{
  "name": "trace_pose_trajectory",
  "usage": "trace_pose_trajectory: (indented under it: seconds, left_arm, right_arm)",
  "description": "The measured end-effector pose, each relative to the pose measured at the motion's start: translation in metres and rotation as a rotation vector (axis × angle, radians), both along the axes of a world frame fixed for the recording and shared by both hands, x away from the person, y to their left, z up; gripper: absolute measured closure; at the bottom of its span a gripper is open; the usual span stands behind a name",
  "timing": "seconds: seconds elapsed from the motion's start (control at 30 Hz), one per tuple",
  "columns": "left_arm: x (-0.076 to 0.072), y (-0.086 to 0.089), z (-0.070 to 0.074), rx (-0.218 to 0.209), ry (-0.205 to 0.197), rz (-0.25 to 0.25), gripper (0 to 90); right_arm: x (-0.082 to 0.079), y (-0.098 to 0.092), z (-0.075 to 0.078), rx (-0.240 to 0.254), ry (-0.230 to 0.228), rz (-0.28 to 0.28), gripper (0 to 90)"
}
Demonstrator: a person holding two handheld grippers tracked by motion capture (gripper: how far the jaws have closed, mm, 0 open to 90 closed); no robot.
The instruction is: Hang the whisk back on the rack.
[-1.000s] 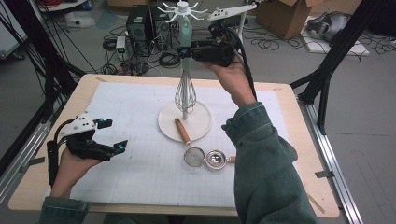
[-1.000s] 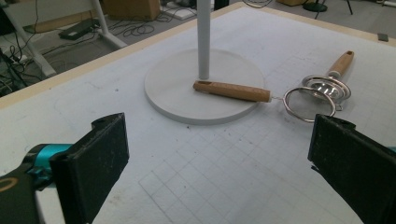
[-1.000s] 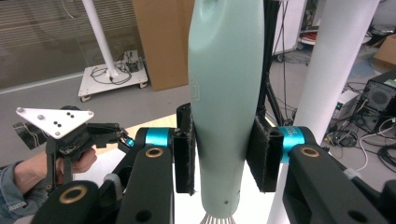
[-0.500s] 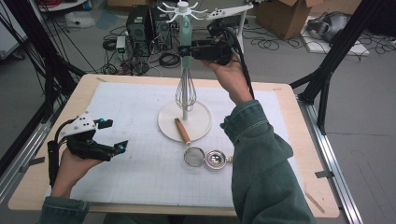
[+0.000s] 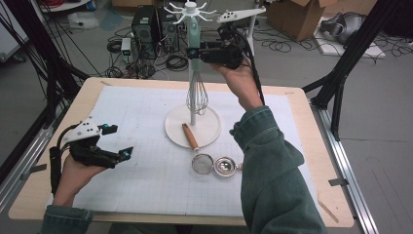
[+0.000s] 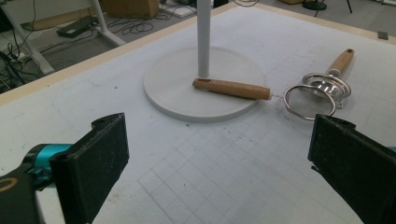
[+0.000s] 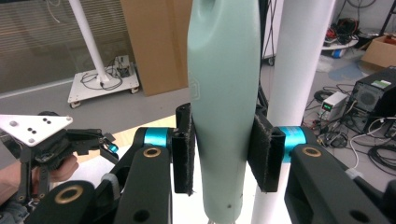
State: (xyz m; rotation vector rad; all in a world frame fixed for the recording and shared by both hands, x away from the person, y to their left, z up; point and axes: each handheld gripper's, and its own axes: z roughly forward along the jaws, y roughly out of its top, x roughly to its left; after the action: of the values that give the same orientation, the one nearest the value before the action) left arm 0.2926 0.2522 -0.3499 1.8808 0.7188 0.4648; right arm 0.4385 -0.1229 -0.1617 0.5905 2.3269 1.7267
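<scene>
Right gripper (image 5: 195, 51) clamped on the whisk (image 5: 197, 92) at the stand; left gripper (image 5: 117, 141) idle and wide open.

Nearest, at about 8 o'clock on the table (image 5: 311, 161), the left gripper sits low over the white mat (image 5: 146, 185), its jaws spread far apart with nothing between them. Toward 5 o'clock from the stand lie a small wire strainer (image 5: 202, 163) and a metal cup-shaped utensil (image 5: 225, 165), touching each other; the strainer's wooden handle (image 5: 190, 136) rests on the stand's round base (image 5: 204, 134). Farther, near 12 o'clock, the right gripper is raised beside the white pole (image 5: 192, 78), its pads (image 7: 184, 154) pressing both sides of the whisk's pale green handle (image 7: 224, 102). The whisk hangs upright, wires down, just beside the pole and above the base.
</scene>
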Motion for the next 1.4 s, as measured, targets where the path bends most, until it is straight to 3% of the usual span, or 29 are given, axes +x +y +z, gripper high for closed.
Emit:
trace_pose_trajectory:
  seconds: [0.53, 0.67, 0.97, 1.1, 1.23, 1.4]
  left_arm:
    - [0.001, 0.003, -0.001, 0.005, 0.001, 0.003, 5.7]
    - [0.001, 0.002, 0.0, 0.006, -0.001, -0.003, 5.7]
    - [0.0, 0.004, 0.002, 0.001, -0.008, 0.0, 5.7]
    - [0.0, 0.005, 0.003, 0.001, -0.007, 0.002, 5.7]
    - [0.0, 0.005, 0.003, 0.0, -0.007, 0.004, 5.7]
    - [-0.001, 0.006, 0.004, -0.001, -0.008, 0.005, 5.7]
  right_arm:
    - [-0.003, -0.025, 0.004, 0.073, -0.005, 0.02, 63.5]
    - [-0.006, -0.027, 0.005, 0.067, -0.011, 0.033, 68.2]
    - [-0.009, -0.036, 0.012, 0.054, -0.022, 0.062, 88.5]
    - [-0.009, -0.04, 0.018, 0.051, -0.017, 0.072, 89.1]
    - [-0.009, -0.046, 0.027, 0.082, -0.019, 0.083, 89.2]
    - [-0.008, -0.051, 0.038, 0.084, -0.032, 0.068, 89.2]
